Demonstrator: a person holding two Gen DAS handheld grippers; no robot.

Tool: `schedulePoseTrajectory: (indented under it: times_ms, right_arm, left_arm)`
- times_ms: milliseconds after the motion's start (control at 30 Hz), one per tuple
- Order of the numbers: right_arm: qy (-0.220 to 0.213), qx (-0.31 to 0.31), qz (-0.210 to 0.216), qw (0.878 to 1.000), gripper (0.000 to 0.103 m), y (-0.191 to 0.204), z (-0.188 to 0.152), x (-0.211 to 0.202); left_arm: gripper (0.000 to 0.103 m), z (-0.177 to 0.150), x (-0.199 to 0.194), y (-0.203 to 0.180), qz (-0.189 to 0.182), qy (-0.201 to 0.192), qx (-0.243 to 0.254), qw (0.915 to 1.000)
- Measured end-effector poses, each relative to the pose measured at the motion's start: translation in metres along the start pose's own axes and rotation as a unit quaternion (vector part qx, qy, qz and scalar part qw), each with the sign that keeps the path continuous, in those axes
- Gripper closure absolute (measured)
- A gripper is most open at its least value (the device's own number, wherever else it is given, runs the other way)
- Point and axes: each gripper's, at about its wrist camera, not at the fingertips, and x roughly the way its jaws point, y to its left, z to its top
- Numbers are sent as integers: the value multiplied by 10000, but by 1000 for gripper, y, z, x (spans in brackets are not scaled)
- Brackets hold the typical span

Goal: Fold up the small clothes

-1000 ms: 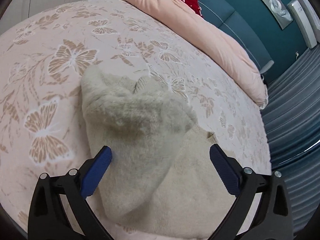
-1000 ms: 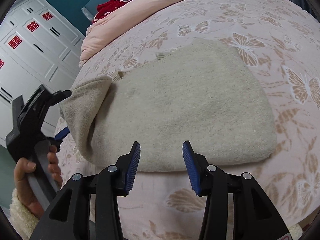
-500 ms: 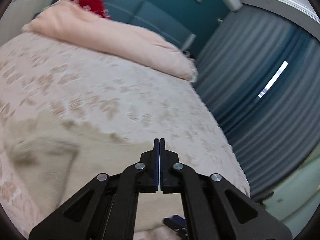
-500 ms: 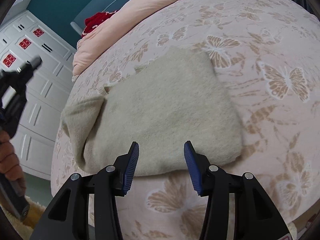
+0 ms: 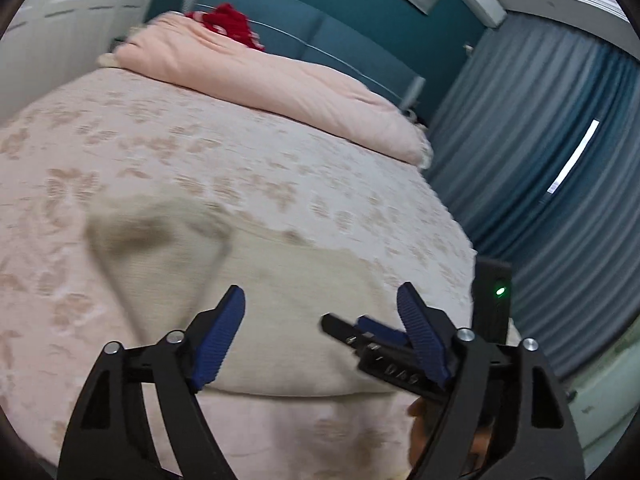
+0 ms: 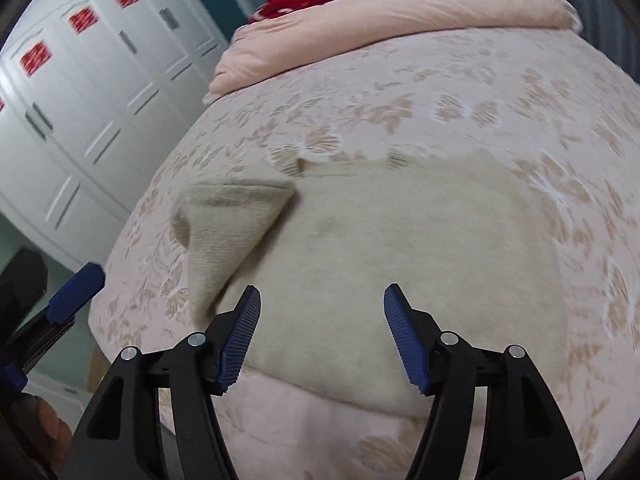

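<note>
A cream knitted garment (image 5: pixel 280 280) lies flat on the bed, with its left sleeve folded in over the body (image 5: pixel 160 240). It also shows in the right wrist view (image 6: pixel 400 248), sleeve fold at its left (image 6: pixel 236 216). My left gripper (image 5: pixel 320 332) is open and empty, above the garment's near edge. My right gripper (image 6: pixel 322 332) is open and empty, above the same near edge. The right gripper's body shows at the lower right of the left wrist view (image 5: pixel 384 360). A blue pad of the left gripper shows at the left edge of the right wrist view (image 6: pixel 76 292).
The bed has a pink butterfly-print cover (image 5: pixel 240 152) (image 6: pixel 480 92). A rolled pink quilt (image 5: pixel 280 88) and a red item (image 5: pixel 232 28) lie at the head. Blue curtains (image 5: pixel 560 160) hang on the right. White wardrobes (image 6: pixel 80 80) stand on the left.
My left gripper went from wide open to shut and has opened again, drawn back from the sleeve to the near edge. My right gripper has opened wider. The sleeve stays folded in.
</note>
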Motion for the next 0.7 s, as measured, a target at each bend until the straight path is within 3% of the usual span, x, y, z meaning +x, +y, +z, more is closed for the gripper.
schedulePoseTrajectory:
  times_ms: [133,233,267,300,333,367,467,567,633,700]
  right_arm:
    - [438,-542,461,9965,32,69,36,62]
    - [857,-633,482,9931,32,103,53,111]
    - [931,-670,277,9930,39,111,55,125]
    - [996,-721,172,9923,52,118,56,136]
    - [1061,-730,151,9916,93,123,58,144]
    - [1120,-639,255,9913,93,125,60,146]
    - [346,-244,909,9950,95,121,71,90]
    - [-775,717,1558,9821,94,73,76,-11]
    - [-1399,1421,1630,9663,93,19,53,-67]
    - [-1759,1954,1093,9586,92,-37,13,-104]
  left_arm:
    - [18,1,-42,80,1128,-168,-402,9927]
    - [17,-3,-60,123,1602,-103,-757,9841]
    - [17,-6,-65,135,1677,-91,-899,9817]
    - [16,-7,-69,146,1734,-70,-1030,9794]
    - [16,-9,-71,155,1767,-48,-1144,9776]
    - [16,-10,-73,163,1785,-29,-1226,9763]
    - [16,-10,-78,176,1733,-14,-1326,9759]
    - [16,-8,-71,171,1580,-39,-1196,9802]
    - [15,-7,-60,159,1392,-9,-1077,9844]
    - [14,-7,-45,143,1177,85,-929,9887]
